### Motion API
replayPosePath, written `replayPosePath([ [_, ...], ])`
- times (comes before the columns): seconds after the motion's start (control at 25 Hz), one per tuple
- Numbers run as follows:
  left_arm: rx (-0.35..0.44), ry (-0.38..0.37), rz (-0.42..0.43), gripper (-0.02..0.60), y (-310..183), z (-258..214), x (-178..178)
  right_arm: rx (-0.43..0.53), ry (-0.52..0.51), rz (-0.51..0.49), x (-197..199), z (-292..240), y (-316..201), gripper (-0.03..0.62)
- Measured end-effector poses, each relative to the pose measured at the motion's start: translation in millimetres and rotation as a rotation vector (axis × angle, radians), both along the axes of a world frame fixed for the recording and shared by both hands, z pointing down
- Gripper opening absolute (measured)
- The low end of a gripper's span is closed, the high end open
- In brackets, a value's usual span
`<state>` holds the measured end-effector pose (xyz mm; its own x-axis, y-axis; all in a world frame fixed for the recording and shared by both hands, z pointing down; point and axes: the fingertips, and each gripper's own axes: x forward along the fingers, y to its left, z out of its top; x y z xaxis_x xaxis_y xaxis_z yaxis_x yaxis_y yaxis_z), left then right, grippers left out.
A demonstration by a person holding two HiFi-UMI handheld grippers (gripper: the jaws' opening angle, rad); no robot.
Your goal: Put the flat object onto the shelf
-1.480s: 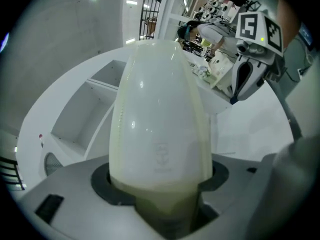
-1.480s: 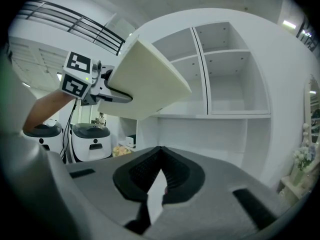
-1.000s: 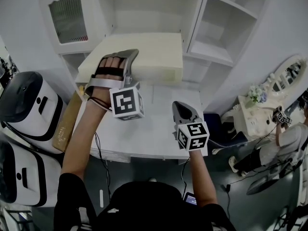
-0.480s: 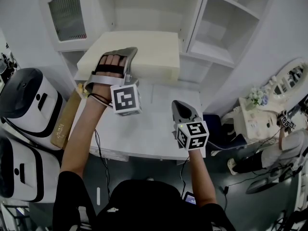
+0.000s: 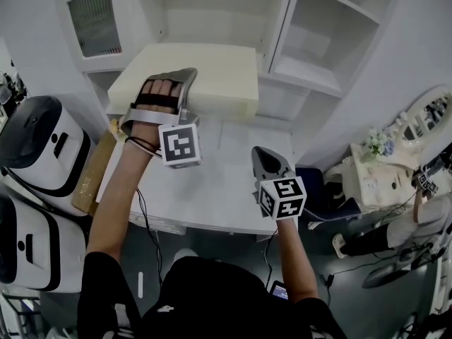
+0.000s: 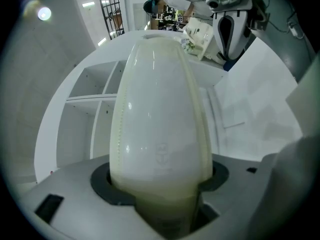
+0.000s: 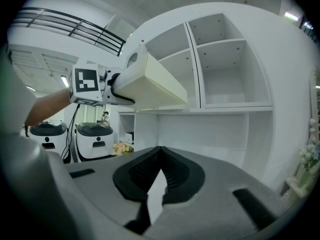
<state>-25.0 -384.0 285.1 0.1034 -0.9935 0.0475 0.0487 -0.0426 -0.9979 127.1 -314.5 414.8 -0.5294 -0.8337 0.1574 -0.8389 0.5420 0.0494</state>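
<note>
A thick, flat, cream-coloured rectangular slab (image 5: 212,76) is pinched at its near left edge by the left gripper (image 5: 176,90), whose jaws are clamped on its two broad faces. The slab is held roughly level above the white table (image 5: 226,189), at upper centre of the head view, just in front of the white open shelf unit (image 5: 284,27). Whether its far edge already touches a shelf board cannot be told. The right gripper (image 5: 265,157) is seen at lower centre over the table, jaws pressed together with nothing between them. The carrying step is judged to be in hand, with placement not yet done. Next, the slab's far edge would need to be lined up with the wide compartment, slid in flat, and only then released.
</note>
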Motion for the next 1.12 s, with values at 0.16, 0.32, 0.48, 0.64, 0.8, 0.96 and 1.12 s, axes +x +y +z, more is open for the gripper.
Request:
replayPosePath([
  [0.16,-0.056,0.001,-0.016,0.31,2.1,10.0,0.1,-0.011,0.002,-0.009,-0.1,5.0,-1.0,-0.012],
  [0.32,-0.057,-0.013,-0.013,0.31,-0.9,14.3,1.1,-0.018,0.005,-0.009,-0.7,10.0,-2.6,-0.012],
  [0.48,-0.072,-0.015,-0.004,0.31,-4.8,20.1,0.5,-0.027,0.005,-0.004,-3.2,13.8,-6.3,-0.012],
  [0.64,-0.059,-0.016,0.011,0.31,-14.5,19.5,-2.0,-0.033,0.009,0.005,-8.1,16.0,-14.5,-0.012],
  [0.8,-0.115,-0.007,0.01,0.31,-25.7,25.4,-8.2,-0.034,0.014,0.014,-15.8,15.1,-24.1,-0.012],
  [0.96,-0.083,-0.016,0.018,0.311,-43.3,16.0,-11.8,-0.036,0.018,0.029,-20.4,10.5,-35.5,-0.012],
  [1.12,-0.08,-0.017,0.032,0.316,-58.3,16.0,-12.5,-0.038,0.017,0.042,-23.9,8.7,-46.7,-0.012],
])
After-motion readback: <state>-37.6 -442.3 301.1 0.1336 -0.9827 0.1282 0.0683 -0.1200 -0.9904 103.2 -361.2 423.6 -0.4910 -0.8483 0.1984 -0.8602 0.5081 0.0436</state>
